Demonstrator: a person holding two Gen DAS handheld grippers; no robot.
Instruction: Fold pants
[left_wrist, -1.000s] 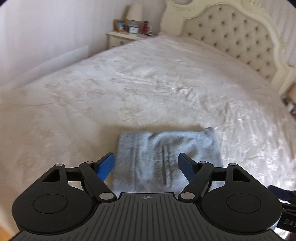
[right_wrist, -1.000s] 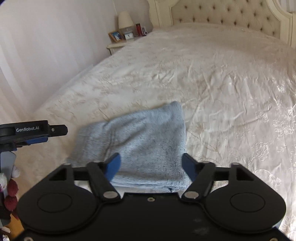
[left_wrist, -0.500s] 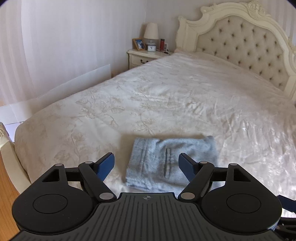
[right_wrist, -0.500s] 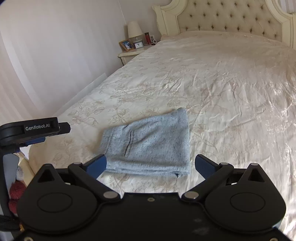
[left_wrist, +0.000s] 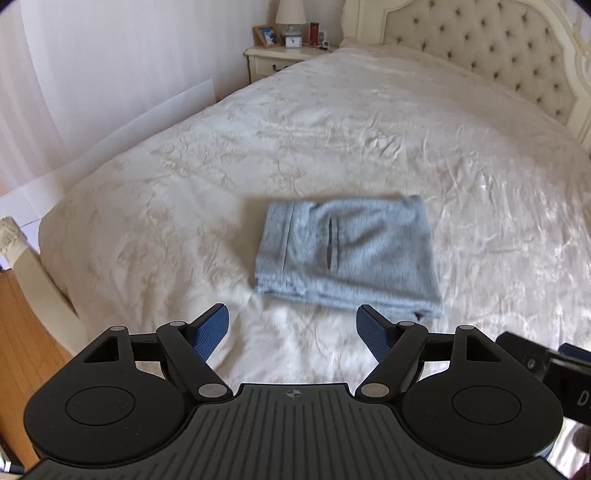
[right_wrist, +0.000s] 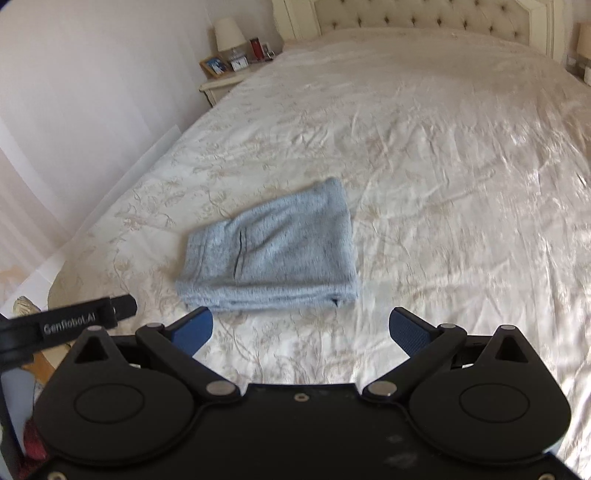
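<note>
- Both grippers have pulled back and up from the folded pants (left_wrist: 347, 254).
- The right gripper (right_wrist: 301, 328) has opened wider.
- The pants now lie clear of both.

A pair of light blue-grey pants (right_wrist: 271, 245) lies folded into a compact rectangle on a cream bedspread (right_wrist: 443, 155) with a pale floral pattern. In the foreground, the right gripper (right_wrist: 301, 326) hangs above the bedspread, just short of the pants, its two blue-padded fingers (right_wrist: 408, 328) spread wide with nothing between them. The black tip of the left gripper (right_wrist: 88, 317) pokes in from the left edge. Beyond the bed stand a tufted cream headboard (right_wrist: 424, 16) and a nightstand (right_wrist: 218, 86) with a lamp (right_wrist: 229, 35).
</note>
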